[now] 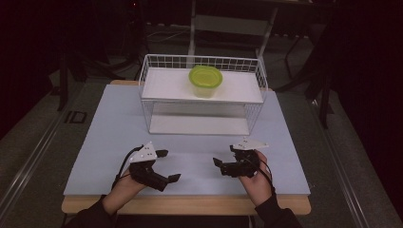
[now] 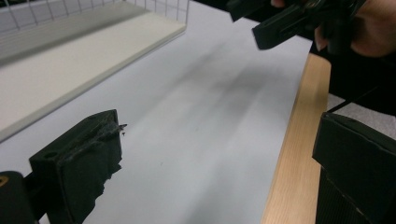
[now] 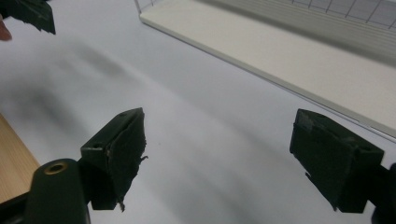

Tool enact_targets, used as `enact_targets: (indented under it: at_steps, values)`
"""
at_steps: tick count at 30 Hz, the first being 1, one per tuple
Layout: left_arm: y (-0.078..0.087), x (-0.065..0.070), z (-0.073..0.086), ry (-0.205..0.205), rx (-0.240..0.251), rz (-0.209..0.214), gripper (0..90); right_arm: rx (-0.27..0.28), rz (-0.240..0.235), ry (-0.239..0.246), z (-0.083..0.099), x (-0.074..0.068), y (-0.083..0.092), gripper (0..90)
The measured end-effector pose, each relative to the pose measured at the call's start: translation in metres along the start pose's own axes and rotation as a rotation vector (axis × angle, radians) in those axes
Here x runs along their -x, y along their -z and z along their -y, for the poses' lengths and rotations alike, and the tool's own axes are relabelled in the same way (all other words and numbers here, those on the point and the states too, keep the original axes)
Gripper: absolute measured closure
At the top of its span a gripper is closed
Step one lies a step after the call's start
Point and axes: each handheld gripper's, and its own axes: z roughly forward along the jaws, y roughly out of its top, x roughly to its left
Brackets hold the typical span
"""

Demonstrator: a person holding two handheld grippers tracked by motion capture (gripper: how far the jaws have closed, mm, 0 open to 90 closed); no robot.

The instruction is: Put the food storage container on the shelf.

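In front of the wire rack (image 1: 202, 95), both grippers, left (image 1: 167, 165) and right (image 1: 224, 156), are held with jaws apart; no writing is legible.

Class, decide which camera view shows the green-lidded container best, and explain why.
The high view: the green-lidded container sits whole on the wire rack's top shelf. Both gripper views catch just the rack's lower shelf and wires.

A dim lab or test room set up for recording: a wooden table (image 1: 190, 205) covered with a pale blue mat (image 1: 109, 137) stands alone on a grey floor (image 1: 33, 156), with dark surroundings on all sides. A white wire rack (image 1: 202, 95) on the mat holds a single green-lidded container (image 1: 206, 80). Metal stand legs (image 1: 192, 28) and a cable rise behind the table, and a rail (image 1: 28, 161) runs along the floor at left.
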Motion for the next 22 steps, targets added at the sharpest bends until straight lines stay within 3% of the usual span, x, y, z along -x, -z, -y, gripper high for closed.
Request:
enact_targets:
  at_steps: [4,8,14,17,22]
  values:
    - [0.002,-0.001,0.005,0.005,0.007,-0.002,1.9,0.001,0.004,0.007,0.002,0.000,0.001,18.0]
    - [0.000,0.000,0.012,-0.008,-0.005,-0.005,1.9,0.013,0.038,0.033,0.008,0.000,0.004,17.9]
    - [0.001,0.006,0.011,-0.050,0.002,-0.023,1.9,0.003,0.051,0.050,0.012,-0.001,-0.003,17.8]
    - [0.004,0.005,0.010,-0.049,0.026,-0.043,1.9,-0.016,0.053,0.059,0.014,-0.002,-0.010,17.2]
    - [0.004,0.004,0.011,-0.048,0.027,-0.055,1.9,-0.026,0.050,0.064,0.014,-0.003,-0.013,17.3]
